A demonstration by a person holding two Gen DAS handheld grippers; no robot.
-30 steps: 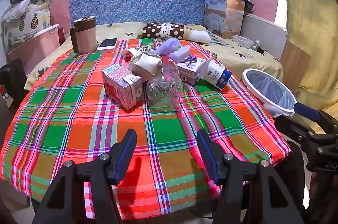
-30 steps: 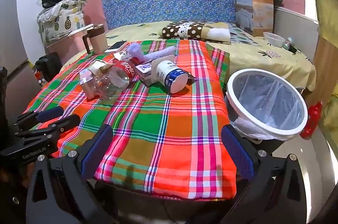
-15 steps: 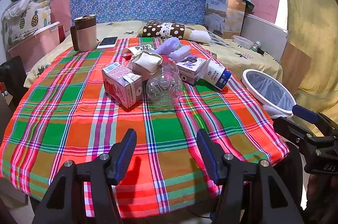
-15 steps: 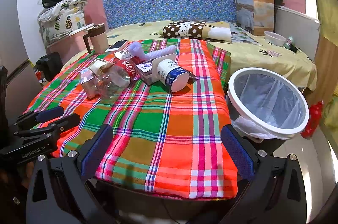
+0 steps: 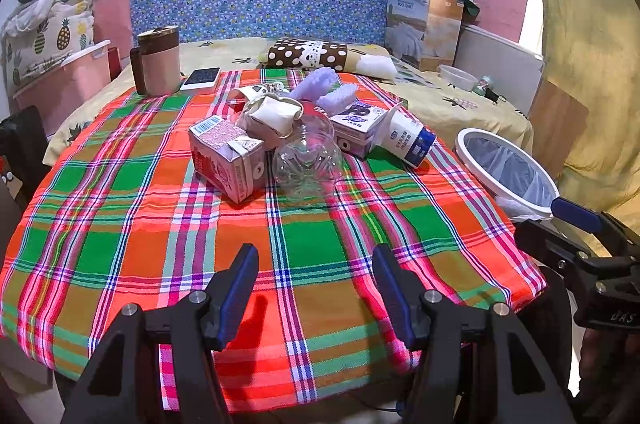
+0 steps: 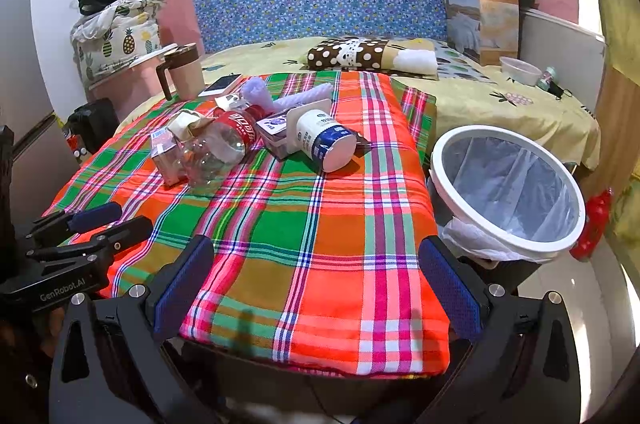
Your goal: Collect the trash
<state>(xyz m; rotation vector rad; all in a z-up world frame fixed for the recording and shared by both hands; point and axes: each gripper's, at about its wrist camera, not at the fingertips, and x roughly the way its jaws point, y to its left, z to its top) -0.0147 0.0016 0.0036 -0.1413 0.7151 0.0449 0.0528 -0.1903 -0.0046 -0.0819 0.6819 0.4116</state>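
Note:
A pile of trash lies on the plaid-covered table [image 5: 160, 224]: a pink milk carton [image 5: 226, 158], a clear plastic bottle [image 5: 308, 156], a crumpled paper bag [image 5: 272, 114], a purple-white carton [image 5: 358, 128], a white and blue cup on its side [image 5: 408, 140] and lilac foam pieces [image 5: 324, 86]. The bottle [image 6: 218, 144] and cup [image 6: 326, 140] also show in the right wrist view. A white-rimmed bin with a clear liner [image 6: 506, 190] stands off the table's right edge. My left gripper [image 5: 314, 284] is open and empty over the near table edge. My right gripper [image 6: 316, 280] is wide open and empty.
A brown and pink mug [image 5: 156, 64] and a phone [image 5: 200, 78] sit at the table's far left. Behind is a bed with a dotted pillow [image 5: 308, 54], a box [image 5: 424, 24] and a small bowl [image 5: 456, 76]. A pink storage bin [image 5: 60, 84] stands at left.
Both grippers have drifted back and up slightly, so the table looks a little farther off. Nothing on the table has moved and both grippers stay open.

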